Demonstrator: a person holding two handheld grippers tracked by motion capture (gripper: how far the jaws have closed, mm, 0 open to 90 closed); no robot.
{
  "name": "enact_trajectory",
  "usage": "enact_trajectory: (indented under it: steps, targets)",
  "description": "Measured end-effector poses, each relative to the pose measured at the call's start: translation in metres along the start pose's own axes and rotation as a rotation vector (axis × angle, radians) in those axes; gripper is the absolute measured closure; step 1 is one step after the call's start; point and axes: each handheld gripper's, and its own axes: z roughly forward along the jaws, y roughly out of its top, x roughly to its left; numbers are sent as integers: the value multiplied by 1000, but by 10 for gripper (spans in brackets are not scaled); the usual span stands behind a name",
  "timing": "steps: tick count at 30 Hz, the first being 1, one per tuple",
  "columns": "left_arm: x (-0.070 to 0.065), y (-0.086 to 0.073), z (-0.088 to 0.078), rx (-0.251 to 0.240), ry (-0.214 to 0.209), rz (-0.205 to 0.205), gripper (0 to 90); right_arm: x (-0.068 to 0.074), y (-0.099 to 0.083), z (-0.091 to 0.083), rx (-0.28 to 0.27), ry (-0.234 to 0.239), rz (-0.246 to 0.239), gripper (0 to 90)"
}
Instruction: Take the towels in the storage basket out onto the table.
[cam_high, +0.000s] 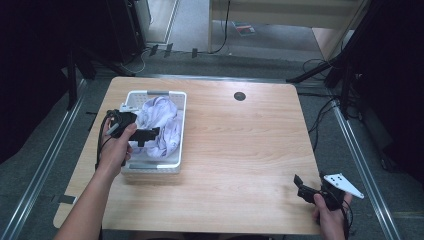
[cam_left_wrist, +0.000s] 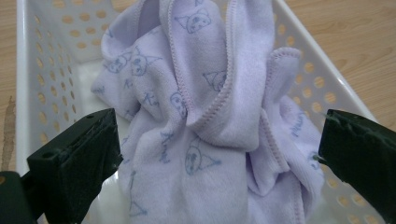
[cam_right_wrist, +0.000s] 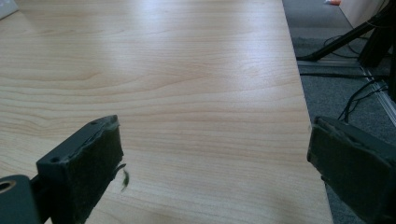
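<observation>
Lilac cloth (cam_left_wrist: 205, 121) fills the white basket (cam_high: 181, 127) between the wide left claw (cam_left_wrist: 217, 154); right claw (cam_right_wrist: 217, 168) gapes wide over wood.

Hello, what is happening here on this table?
A person holds a gripper in each hand. The left gripper hangs open over a crumpled lilac cloth lying in a white basket, its jaws either side of the cloth but not closed on it. The right gripper is open and empty near the wooden table's right front corner.

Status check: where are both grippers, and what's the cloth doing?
Left gripper open, jaws either side of the lilac cloth, bunched in the white basket. Right gripper open, over bare table. Nothing in the way.
</observation>
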Motion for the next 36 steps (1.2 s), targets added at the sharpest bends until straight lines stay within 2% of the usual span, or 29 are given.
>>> enact_trajectory:
  steps: [3, 4, 8, 11, 12, 15, 16, 21, 22, 23, 24, 25, 26, 31, 33, 34, 36]
  targets:
    - [1, 3, 5, 25, 16, 1, 0, 0, 0, 0, 0, -1, 1, 34]
    - [2, 4, 12, 43, 35, -11, 0, 0, 0, 0, -1, 0, 1, 34]
    - [3, 4, 27, 71, 38, -19, 0, 0, 0, 0, -1, 1, 0, 34]
    - [1, 3, 35, 88, 48, -5, 0, 0, 0, 0, 1, 2, 3, 34]
    - [-2, 5, 38, 99, 52, -19, 0, 0, 0, 0, 1, 2, 2, 34]
    - [-5, 6, 41, 109, 27, -15, 0, 0, 0, 0, -1, 3, 0, 34]
    - [-8, 8, 45, 120, 1, -13, 0, 0, 0, 0, -1, 2, 0, 34]
    - [-13, 9, 56, 165, -24, -8, 0, 0, 0, 0, -1, 2, 0, 34]
    - [-15, 8, 63, 214, -10, -3, 0, 0, 0, 0, -1, 3, -1, 34]
    - [-15, 8, 63, 214, -10, -3, 0, 0, 0, 0, -1, 3, -1, 34]
    - [-16, 7, 71, 291, 51, 3, 0, 0, 0, 0, -1, 3, -1, 34]
    - [-17, 6, 76, 319, 77, 7, 0, 0, 0, 0, -2, 4, -1, 34]
    - [-17, 5, 78, 331, 83, 7, 0, 0, 0, 0, -1, 3, 0, 34]
    - [-20, 1, 86, 350, 100, 32, 0, 0, 0, 0, -1, 6, -1, 34]
    - [-19, 1, 87, 355, 86, 30, 0, 0, 0, 0, -1, 6, -1, 34]
    - [-16, -1, 90, 352, 59, 8, 0, 0, 0, 0, -1, 5, -1, 34]
    - [-13, -1, 90, 352, 44, -2, 0, 0, 0, 0, -1, 4, -3, 34]
